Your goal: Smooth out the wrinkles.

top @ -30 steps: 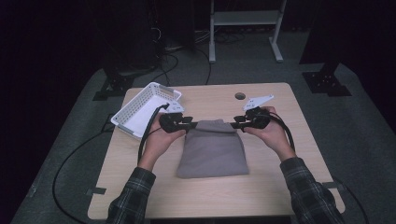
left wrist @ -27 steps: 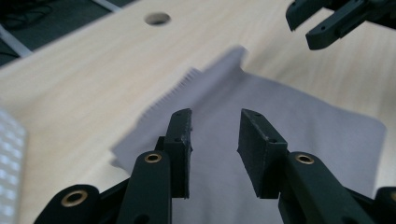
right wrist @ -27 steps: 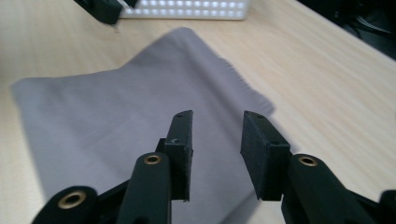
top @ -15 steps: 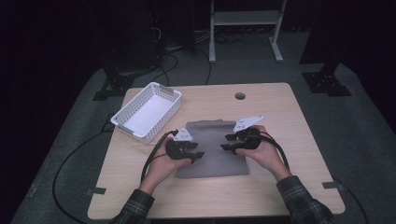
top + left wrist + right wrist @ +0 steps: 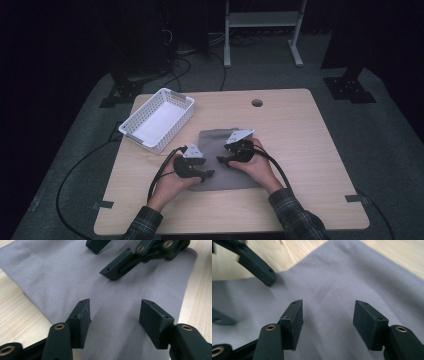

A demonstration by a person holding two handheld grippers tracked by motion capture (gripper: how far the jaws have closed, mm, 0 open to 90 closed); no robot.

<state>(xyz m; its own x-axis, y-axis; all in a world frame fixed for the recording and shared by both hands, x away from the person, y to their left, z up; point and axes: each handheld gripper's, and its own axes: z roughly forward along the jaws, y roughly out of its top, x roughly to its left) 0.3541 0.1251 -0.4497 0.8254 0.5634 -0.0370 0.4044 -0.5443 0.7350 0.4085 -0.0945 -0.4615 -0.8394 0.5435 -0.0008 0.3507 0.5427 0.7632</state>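
A grey folded cloth (image 5: 220,142) lies flat on the wooden table (image 5: 310,150). Both grippers hover low over its near half and point at each other. My left gripper (image 5: 210,173) is open. Its jaws have just been opening, with bare cloth (image 5: 62,272) under the left gripper (image 5: 113,315) and nothing between the pads. My right gripper (image 5: 220,160) is also open after widening its jaws. Below the right gripper (image 5: 328,315) there is only the cloth (image 5: 342,272). Each camera also catches the other gripper's jaws a short way off: the right gripper (image 5: 103,260) and the left gripper (image 5: 242,295).
A white slatted basket (image 5: 185,107) stands at the table's back left, close to the cloth's far left corner. A round cable hole (image 5: 257,103) sits near the back edge. Cables trail off the left side. Bare tabletop lies to the right of the cloth.
Both hands have come from the cloth's far edge toward the person and down. The jaws, narrow before, now stand apart, and the cloth lies flat under them.
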